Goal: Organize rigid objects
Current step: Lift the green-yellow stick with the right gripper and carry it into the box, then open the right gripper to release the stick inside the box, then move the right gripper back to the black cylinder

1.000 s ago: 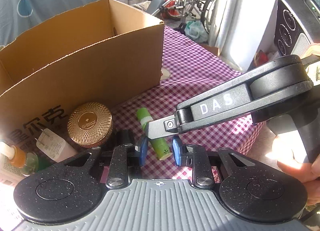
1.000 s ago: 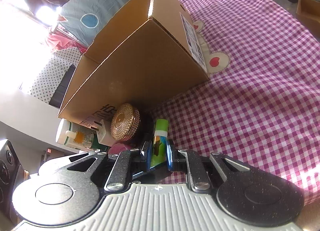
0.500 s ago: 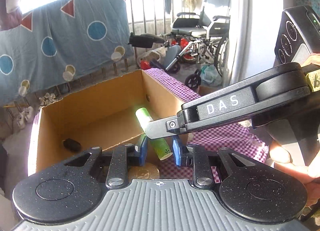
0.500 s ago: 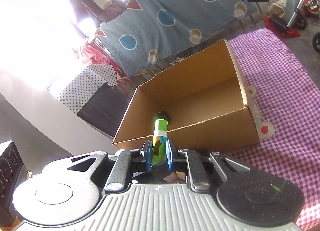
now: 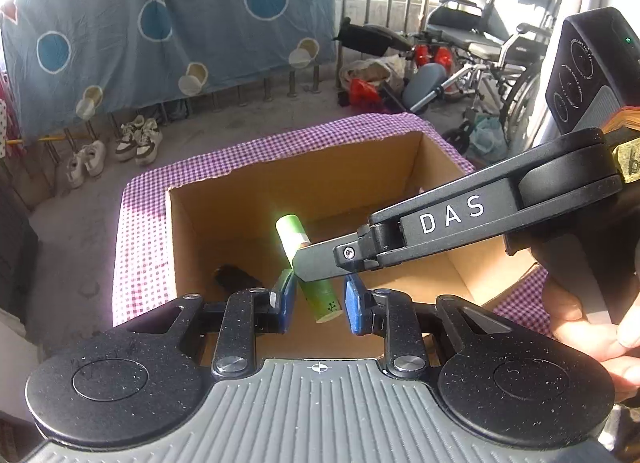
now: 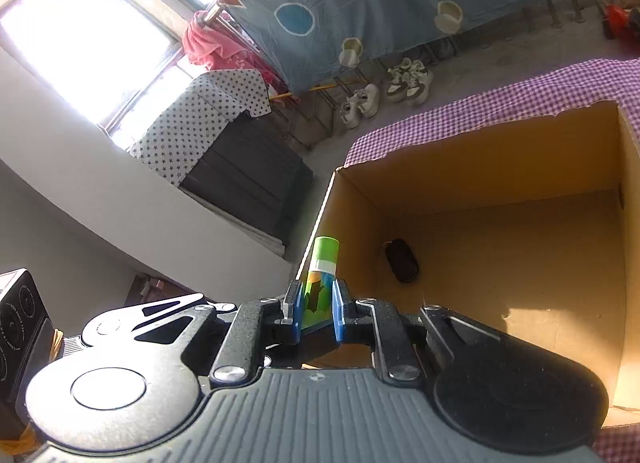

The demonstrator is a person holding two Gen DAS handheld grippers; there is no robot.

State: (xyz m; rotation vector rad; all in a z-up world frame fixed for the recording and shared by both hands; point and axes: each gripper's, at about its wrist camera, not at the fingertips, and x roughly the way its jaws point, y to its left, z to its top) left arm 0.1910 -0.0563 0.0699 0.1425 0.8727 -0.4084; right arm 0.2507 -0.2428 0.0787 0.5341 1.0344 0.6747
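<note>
A green tube [image 5: 292, 235] hangs over the open cardboard box [image 5: 320, 183], just inside its near wall. My right gripper [image 6: 314, 311] is shut on the tube [image 6: 326, 253], blue pads against its sides. In the left wrist view one right finger [image 5: 320, 259] crosses the tube's middle. My left gripper [image 5: 320, 301] is closed about the tube's lower end, though a thin gap shows at one pad. A small dark object [image 5: 234, 277] lies on the floor of the box [image 6: 500, 163], near a corner [image 6: 401, 261].
The box stands on a purple checked cloth [image 5: 136, 223]. A person's hand [image 5: 592, 327] holds the right gripper's handle. Beyond are a wheelchair [image 5: 480, 47], shoes [image 5: 136, 139] on the floor, a hanging blue sheet [image 5: 160, 23] and a dark cabinet [image 6: 248, 183].
Both grippers rose together with the green tube, from the cloth in front of the box to above its open top. The gold jar, charger and bottles have dropped out of view.
</note>
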